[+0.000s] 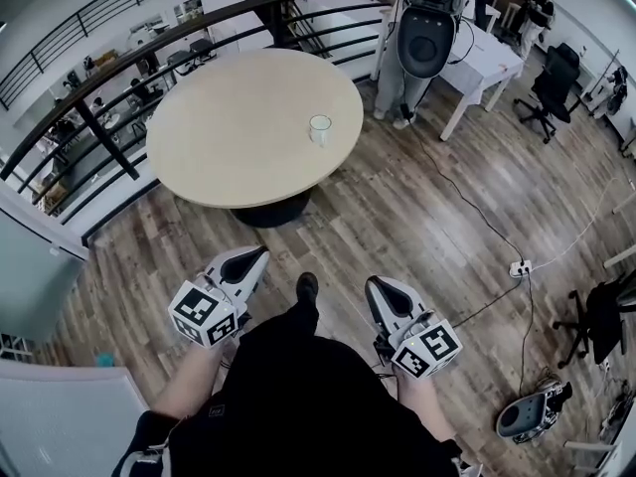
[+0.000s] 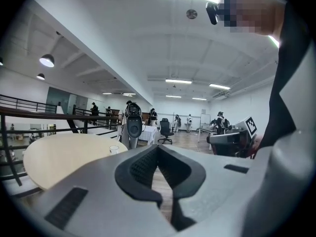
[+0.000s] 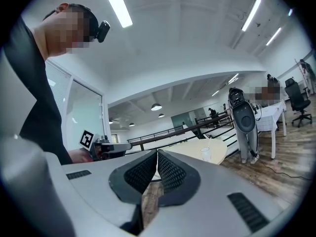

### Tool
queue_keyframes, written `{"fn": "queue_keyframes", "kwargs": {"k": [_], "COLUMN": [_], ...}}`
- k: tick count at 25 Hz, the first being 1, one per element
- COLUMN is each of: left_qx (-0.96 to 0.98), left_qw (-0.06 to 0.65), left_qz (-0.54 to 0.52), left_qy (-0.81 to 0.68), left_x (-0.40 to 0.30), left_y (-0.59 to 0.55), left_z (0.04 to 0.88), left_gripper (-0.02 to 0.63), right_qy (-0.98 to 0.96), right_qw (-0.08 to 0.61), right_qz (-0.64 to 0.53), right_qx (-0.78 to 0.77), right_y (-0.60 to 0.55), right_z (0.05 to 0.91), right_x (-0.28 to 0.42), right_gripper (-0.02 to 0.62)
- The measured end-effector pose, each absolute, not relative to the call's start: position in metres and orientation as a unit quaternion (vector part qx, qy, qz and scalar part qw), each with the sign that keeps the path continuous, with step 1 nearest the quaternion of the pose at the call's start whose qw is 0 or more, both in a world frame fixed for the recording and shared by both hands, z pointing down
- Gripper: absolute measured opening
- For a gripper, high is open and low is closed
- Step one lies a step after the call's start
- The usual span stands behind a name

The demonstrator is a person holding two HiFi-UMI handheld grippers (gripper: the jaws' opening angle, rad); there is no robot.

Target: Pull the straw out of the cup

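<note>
Cup (image 1: 320,128) stands near the right edge of the round worktop (image 1: 229,162), well apart from both grippers. Straw (image 3: 209,143) shows only faintly in the right gripper view, poking up out of the cup; the head view is too small to tell. Left gripper (image 1: 260,253): fingers (image 2: 140,168) clenched tip to tip, nothing between. Right gripper (image 1: 376,283): fingers (image 3: 170,174) likewise closed, empty. Both are held low over the wood floor (image 1: 427,217). Railing (image 1: 109,68) runs behind the worktop. Only the head view shows the power strip (image 1: 520,267).
</note>
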State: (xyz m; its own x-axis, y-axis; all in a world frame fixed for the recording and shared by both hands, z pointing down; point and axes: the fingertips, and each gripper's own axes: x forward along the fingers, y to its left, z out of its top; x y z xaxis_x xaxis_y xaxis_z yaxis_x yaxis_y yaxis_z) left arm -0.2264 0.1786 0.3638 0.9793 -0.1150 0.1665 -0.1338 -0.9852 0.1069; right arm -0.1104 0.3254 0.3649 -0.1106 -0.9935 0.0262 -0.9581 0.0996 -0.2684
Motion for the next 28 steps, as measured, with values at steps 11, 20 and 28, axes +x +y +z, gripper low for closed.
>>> {"fn": "queue_keyframes", "kwargs": {"k": [11, 20, 28], "left_qx": [0.994, 0.993, 0.992], "left_qw": [0.066, 0.075, 0.069], "left_qz": [0.078, 0.086, 0.101], "left_qy": [-0.044, -0.030, -0.042], "left_x": [-0.134, -0.048, 0.002], "left_y": [0.090, 0.015, -0.050], "left_z": [0.377, 0.380, 0.386], "left_gripper": [0.008, 0.008, 0.008], "right_qy": [0.711, 0.720, 0.733], "right_qw": [0.084, 0.077, 0.086], "right_qz": [-0.124, -0.140, -0.153], "right_qx": [-0.688, -0.675, -0.657], "right_y": [0.261, 0.171, 0.097], "right_z": [0.371, 0.367, 0.377], "right_x": [-0.019, 0.056, 0.110], "right_gripper": [0.023, 0.023, 0.023]}}
